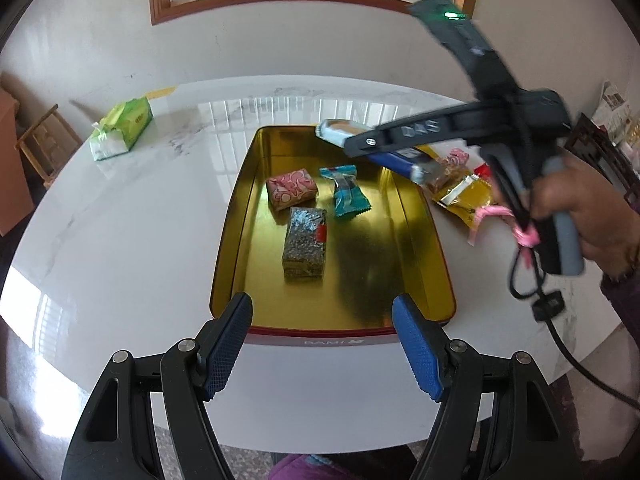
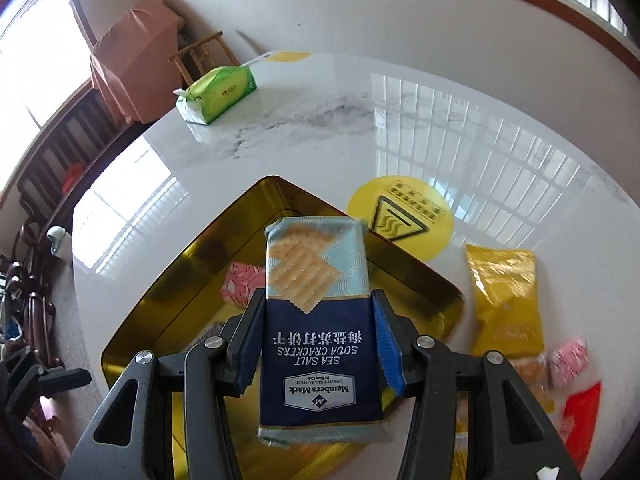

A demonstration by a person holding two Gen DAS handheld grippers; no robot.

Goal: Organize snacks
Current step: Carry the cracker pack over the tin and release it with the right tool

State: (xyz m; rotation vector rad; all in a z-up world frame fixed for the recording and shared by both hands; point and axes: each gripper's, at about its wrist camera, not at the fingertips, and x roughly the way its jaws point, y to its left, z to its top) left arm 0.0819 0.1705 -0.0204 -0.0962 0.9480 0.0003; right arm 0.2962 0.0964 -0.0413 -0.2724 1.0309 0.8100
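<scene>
A gold tin tray sits on the white marble table and holds a pink snack, a teal candy and a dark speckled block. My left gripper is open and empty at the tray's near edge. My right gripper is shut on a blue soda cracker pack and holds it above the tray; the pack also shows in the left wrist view over the tray's far right corner. Loose snacks lie right of the tray: a yellow packet, also in the right wrist view, and a pink one.
A green tissue pack lies at the table's far left. A round yellow warning sticker is on the table beyond the tray. A wooden chair stands left of the table. A cable hangs from the right gripper.
</scene>
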